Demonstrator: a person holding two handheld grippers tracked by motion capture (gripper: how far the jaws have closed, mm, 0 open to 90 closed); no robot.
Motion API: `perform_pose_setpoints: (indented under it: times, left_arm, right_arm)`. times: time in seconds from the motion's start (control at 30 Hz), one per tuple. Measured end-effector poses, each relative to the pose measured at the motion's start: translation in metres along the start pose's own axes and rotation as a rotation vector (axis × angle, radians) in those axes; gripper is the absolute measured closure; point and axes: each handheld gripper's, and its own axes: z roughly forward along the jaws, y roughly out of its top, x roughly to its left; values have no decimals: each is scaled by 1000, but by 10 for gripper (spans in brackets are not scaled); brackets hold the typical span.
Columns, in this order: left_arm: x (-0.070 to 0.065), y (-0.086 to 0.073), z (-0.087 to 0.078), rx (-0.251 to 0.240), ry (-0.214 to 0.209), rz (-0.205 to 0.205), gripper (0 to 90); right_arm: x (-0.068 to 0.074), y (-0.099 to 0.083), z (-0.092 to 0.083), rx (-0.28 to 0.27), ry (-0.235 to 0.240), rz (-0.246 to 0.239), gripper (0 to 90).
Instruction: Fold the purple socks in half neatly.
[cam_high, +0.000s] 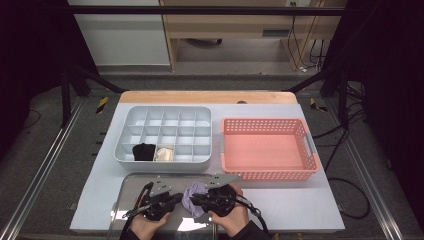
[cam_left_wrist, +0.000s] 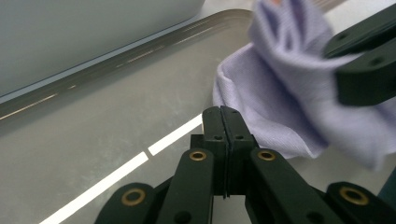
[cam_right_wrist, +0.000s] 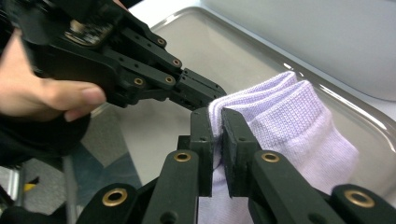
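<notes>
Tongs of the left hand sit pressed together with nothing between them, over the near part of the metal tray, their tips just beside the left edge of the lilac sock. In the left gripper view these tongs point across the bare tray floor toward the sock. Right of them, the right tongs are clamped on the sock's ribbed cuff; the right gripper view shows the jaws pinching a fold of the cuff between them, with the left tongs just beyond. The sock lies on the tray at the near edge of the table, between the 2 hands. Farther off stands a grey divided organizer holding a black item and a cream item in 2 near compartments. At the right, a pink basket stands beside it.
</notes>
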Motion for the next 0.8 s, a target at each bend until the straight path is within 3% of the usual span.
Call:
perform_pose_setpoints:
  times: [0.2, 0.43, 0.53, 0.63, 0.73, 0.8]
  left_arm:
    - [2, 0, 0, 3, -6, -14, 892]
    - [4, 0, -1, 5, -7, -15, 892]
    - [4, 0, -1, 3, -5, -16, 892]
    - [4, 0, -1, 4, -3, -16, 892]
    - [3, 0, -1, 6, -4, -14, 892]
    - [2, 0, 1, 5, -3, -13, 892]
  right_arm:
    - [0, -2, 15, 37, -24, -18, 838]
    - [2, -8, 28, 72, -18, -27, 801]
    - [3, -8, 24, 58, -1, -14, 735]
    - [4, -3, 6, -15, 36, -7, 703]
    - [2, -2, -5, -46, 29, -11, 729]
    - [-4, -6, -13, -40, -13, -10, 823]
